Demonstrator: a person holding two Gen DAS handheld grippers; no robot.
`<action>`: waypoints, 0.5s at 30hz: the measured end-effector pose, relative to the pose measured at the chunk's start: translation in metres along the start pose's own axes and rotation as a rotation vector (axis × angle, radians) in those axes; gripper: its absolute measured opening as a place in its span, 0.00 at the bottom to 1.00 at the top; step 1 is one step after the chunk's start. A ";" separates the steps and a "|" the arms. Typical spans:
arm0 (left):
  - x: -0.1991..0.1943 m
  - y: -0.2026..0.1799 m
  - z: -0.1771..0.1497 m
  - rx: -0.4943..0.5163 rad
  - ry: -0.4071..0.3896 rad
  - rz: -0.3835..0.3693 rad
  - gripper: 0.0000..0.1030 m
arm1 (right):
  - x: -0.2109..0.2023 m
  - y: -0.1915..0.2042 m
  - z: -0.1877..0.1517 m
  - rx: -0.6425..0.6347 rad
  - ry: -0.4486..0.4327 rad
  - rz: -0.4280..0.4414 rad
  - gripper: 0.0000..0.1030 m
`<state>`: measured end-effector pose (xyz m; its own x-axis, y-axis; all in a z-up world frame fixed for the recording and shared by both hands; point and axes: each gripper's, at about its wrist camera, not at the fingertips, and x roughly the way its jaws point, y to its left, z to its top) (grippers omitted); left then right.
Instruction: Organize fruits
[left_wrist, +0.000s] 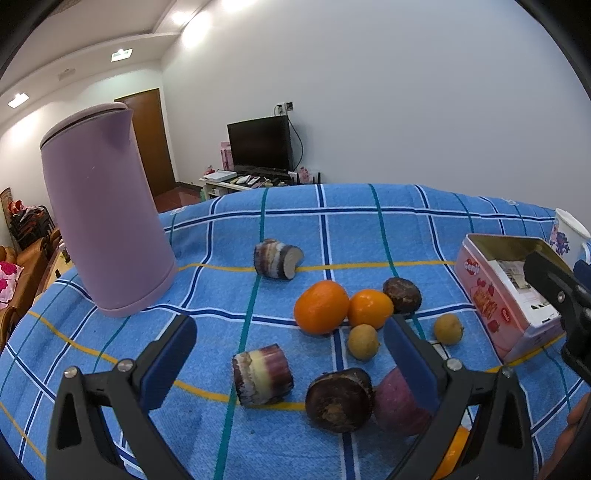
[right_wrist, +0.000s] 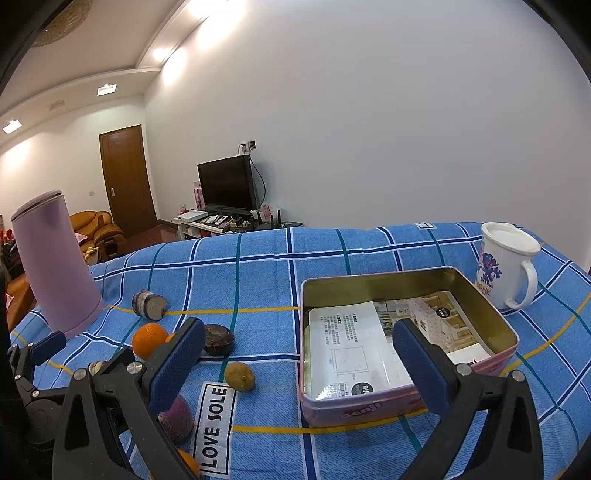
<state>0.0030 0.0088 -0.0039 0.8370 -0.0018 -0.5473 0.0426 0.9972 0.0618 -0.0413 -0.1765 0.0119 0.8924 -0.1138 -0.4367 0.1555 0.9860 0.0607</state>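
Both sets of fingers spread wide, gripping nothing: left gripper (left_wrist: 290, 365) straddling the sugarcane chunk (left_wrist: 262, 374), right gripper (right_wrist: 299, 363) over the open tin (right_wrist: 406, 347).

Beside the pink tin (right_wrist: 406, 410), whose near wall the right gripper's fingers (right_wrist: 421, 365) partly cover, a purple fruit (right_wrist: 177, 421) sits half hidden, an orange (right_wrist: 189, 461) is cut by the frame edge, and the tin's paper (right_wrist: 354, 350) print is unreadable.
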 end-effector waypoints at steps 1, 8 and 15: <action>0.000 0.000 0.000 -0.001 0.001 0.000 1.00 | 0.000 0.000 0.000 0.000 0.001 0.000 0.99; 0.000 0.000 0.000 0.001 0.005 0.002 1.00 | 0.001 0.002 -0.001 -0.008 0.006 0.002 0.99; 0.001 0.001 -0.001 0.002 0.012 0.001 1.00 | 0.003 0.001 0.000 -0.004 0.017 0.016 0.99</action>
<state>0.0034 0.0101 -0.0052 0.8302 0.0001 -0.5574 0.0427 0.9971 0.0637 -0.0390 -0.1756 0.0106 0.8874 -0.0955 -0.4510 0.1393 0.9881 0.0648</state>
